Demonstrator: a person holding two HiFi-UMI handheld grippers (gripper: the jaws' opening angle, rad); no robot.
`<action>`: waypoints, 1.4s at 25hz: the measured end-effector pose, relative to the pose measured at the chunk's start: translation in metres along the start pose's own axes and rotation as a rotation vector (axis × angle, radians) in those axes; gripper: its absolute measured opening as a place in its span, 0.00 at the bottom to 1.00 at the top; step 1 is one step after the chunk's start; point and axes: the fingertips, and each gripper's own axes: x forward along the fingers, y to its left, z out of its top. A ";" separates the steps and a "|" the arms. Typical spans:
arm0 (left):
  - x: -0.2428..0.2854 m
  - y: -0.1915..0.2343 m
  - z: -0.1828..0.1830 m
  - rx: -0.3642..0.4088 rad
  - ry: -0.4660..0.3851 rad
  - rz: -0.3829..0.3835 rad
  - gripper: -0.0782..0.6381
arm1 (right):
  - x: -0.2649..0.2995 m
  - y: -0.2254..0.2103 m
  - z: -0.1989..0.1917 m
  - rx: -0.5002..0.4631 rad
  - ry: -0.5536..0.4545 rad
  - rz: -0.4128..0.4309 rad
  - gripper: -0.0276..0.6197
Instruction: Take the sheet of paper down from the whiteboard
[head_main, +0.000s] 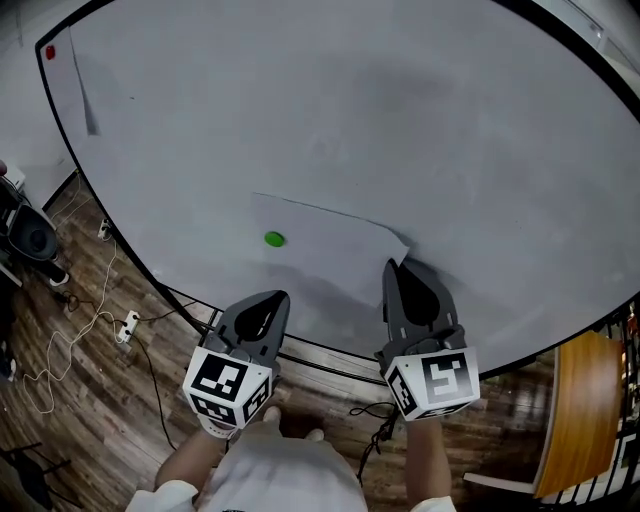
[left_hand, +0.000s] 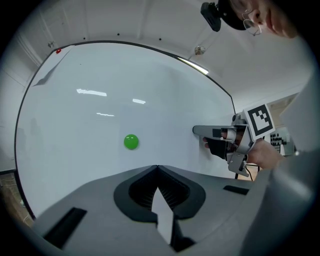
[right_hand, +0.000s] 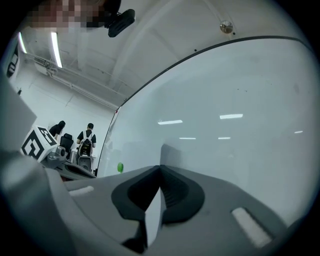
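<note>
A pale sheet of paper lies flat on the big whiteboard, pinned by a round green magnet near its left side. My right gripper sits at the sheet's lower right corner, which curls off the board. In the right gripper view its jaws are shut and the paper's edge rises from the tips. My left gripper is shut just below the magnet, tips close to the board. I cannot tell whether it holds paper.
A red magnet holds a grey strip at the board's top left. Cables and a power strip lie on the wood floor under the board. A black chair stands at left and a wooden piece at right. People stand far off.
</note>
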 end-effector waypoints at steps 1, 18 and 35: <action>0.000 0.001 0.001 0.000 0.000 0.001 0.12 | 0.001 0.000 0.000 0.001 0.000 0.002 0.06; 0.000 0.029 0.017 0.064 -0.059 0.145 0.25 | 0.000 0.007 -0.005 0.038 -0.020 0.018 0.06; 0.032 0.054 0.039 0.086 -0.070 0.239 0.32 | 0.002 0.006 -0.006 0.046 -0.023 0.019 0.06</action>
